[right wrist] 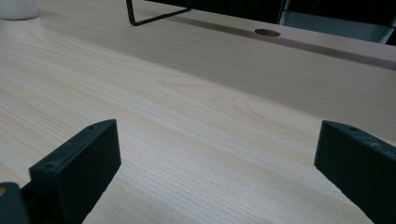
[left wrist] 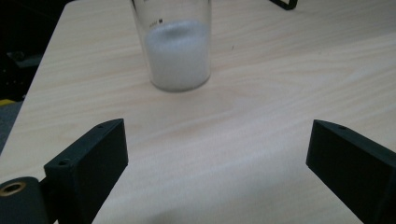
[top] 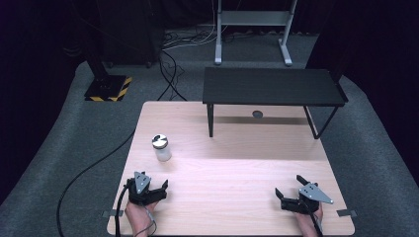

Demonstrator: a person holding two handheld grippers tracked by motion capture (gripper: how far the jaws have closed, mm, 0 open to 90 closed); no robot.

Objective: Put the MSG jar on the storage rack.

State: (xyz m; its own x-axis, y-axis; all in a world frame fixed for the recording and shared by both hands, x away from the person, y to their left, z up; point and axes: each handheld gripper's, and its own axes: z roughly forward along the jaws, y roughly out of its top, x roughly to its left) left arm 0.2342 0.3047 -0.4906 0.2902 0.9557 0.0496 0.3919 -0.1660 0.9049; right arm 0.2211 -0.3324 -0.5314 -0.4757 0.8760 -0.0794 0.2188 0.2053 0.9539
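Bright overhead light on table [top: 237,168]; dark surroundings; gripper views soft.

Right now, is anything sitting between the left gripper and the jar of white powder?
No. In the left gripper view, bare wooden table runs from the open left gripper up to the jar; nothing lies between them.

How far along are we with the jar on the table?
Nothing looks done yet: the jar of white powder stands upright on the table, lid on, untouched. In hand: the left hand-held gripper sits just short of it, jaws open and empty. The right hand-held gripper rests open at the near edge. Reaching and grasping remain.
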